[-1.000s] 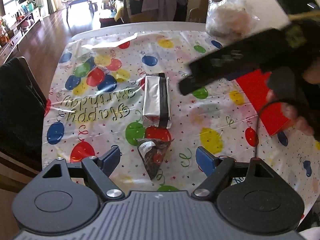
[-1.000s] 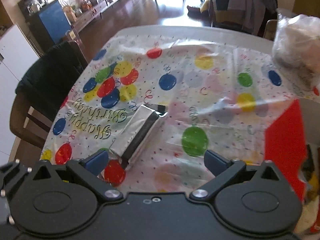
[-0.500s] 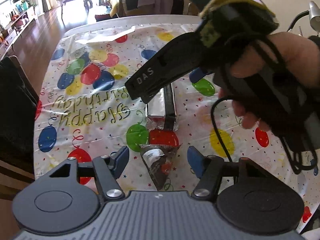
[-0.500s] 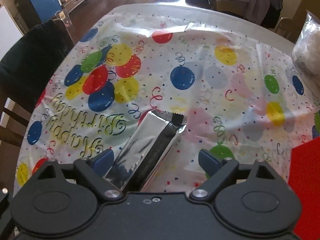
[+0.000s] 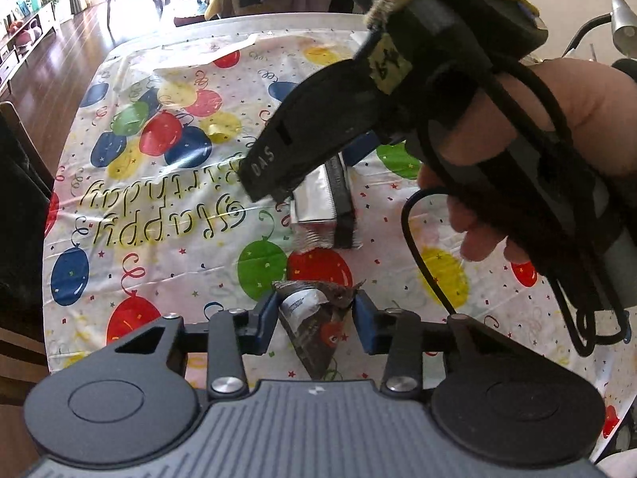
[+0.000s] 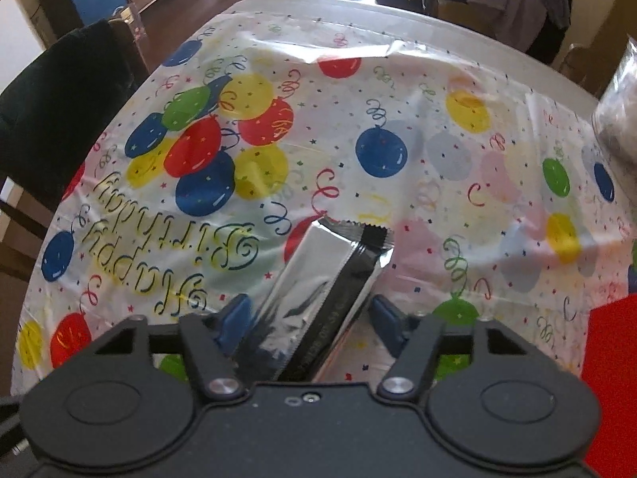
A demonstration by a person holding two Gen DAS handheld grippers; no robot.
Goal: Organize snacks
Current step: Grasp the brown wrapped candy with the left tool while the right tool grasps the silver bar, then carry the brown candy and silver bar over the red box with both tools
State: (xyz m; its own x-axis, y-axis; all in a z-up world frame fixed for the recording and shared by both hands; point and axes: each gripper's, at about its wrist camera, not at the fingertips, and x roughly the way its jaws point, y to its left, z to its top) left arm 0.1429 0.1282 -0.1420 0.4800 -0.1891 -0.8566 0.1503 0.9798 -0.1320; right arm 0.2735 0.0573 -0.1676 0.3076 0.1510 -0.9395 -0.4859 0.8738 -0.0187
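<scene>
In the left wrist view, the left gripper [image 5: 314, 314] has just closed its jaws onto the dark triangular snack packet [image 5: 316, 326] at the table's [image 5: 398, 362] near edge; lift it straight up so the crinkly wrapper does not slip. In the right wrist view, the right gripper [image 6: 308, 320] has been closing around the silver snack bar [image 6: 322, 290] lying mid-table, pads seemingly not yet pressing, so it should centre on the bar before squeezing.

Open balloon-print plastic cloth on the counter [image 6: 418, 183] toward the far edge. Blocked on the right by a flat red sheet [image 6: 613, 378] and a clear plastic bag [image 6: 621, 119], possibly of food. Hemmed on the left by a dark chair back [image 6: 51, 119].
</scene>
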